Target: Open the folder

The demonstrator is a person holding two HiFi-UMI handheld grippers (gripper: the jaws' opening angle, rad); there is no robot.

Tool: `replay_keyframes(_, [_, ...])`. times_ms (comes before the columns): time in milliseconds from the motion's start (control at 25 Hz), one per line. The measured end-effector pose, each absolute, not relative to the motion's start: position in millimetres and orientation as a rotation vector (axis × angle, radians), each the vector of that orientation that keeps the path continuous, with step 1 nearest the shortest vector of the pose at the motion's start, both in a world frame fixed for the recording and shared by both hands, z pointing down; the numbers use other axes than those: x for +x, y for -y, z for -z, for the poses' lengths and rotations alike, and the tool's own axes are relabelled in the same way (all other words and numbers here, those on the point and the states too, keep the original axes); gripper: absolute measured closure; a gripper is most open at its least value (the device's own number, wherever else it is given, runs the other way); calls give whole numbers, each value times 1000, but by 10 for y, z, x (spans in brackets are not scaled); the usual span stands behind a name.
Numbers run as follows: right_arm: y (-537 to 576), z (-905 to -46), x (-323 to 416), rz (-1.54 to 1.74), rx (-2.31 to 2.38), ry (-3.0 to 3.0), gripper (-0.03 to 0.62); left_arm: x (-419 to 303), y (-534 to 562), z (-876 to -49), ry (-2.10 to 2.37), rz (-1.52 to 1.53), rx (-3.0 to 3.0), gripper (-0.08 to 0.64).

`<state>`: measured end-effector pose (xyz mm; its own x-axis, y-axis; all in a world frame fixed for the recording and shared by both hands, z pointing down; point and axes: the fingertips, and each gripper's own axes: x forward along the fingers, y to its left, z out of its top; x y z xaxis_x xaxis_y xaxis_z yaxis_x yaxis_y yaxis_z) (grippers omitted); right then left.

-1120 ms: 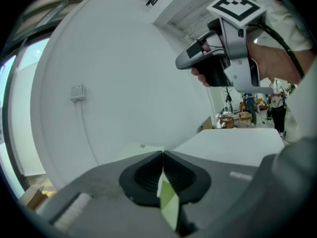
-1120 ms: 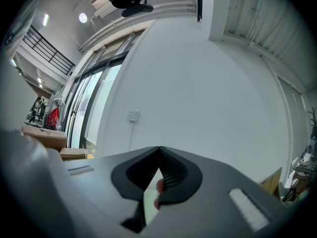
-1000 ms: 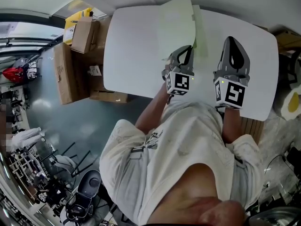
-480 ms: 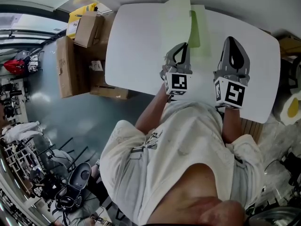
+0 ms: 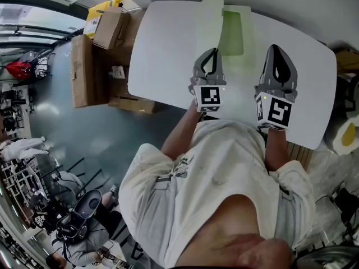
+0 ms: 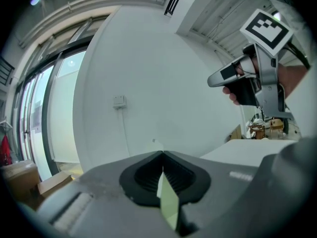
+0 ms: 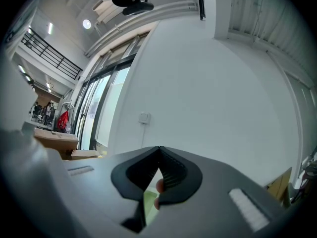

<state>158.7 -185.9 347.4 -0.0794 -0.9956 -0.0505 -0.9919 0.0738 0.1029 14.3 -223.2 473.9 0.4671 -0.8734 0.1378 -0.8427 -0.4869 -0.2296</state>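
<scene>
A white table point(image 5: 162, 55) stands in front of the person, and the pale green folder point(image 5: 231, 32) lies on its far middle part, between the two grippers and just beyond them. The folder is partly open. Its lower leaf rests flat on the table top, with a stronger green panel showing on its inside. Its cover point(image 5: 212, 15) is lifted off that leaf and stands steeply, leaning toward the left. The left gripper point(image 5: 211, 50) has its jaws closed tight on the near edge of this cover. In the left gripper view the thin green sheet runs edge-on straight between the ribbed black pads point(image 6: 173, 175), which press on it from both sides. The right gripper point(image 5: 275, 46) is over the table to the right of the folder and apart from it, pointing to the far side. In the right gripper view its jaw tips meet with nothing clamped between them. Through the gap below the tips a strip of green shows, with something pinkish that cannot be made out. To the left of the table, brown cardboard boxes point(image 5: 92, 60) are stacked on the grey floor point(image 5: 112, 139). A plain white wall point(image 6: 163, 83) rises beyond the table's far edge.
</scene>
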Motion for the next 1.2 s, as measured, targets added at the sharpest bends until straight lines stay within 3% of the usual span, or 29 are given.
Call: replay_keyframes(1200, [1759,-3518,1092,154,2030,2340,591,-793,2261,-4672,-1893,262,-2498,553])
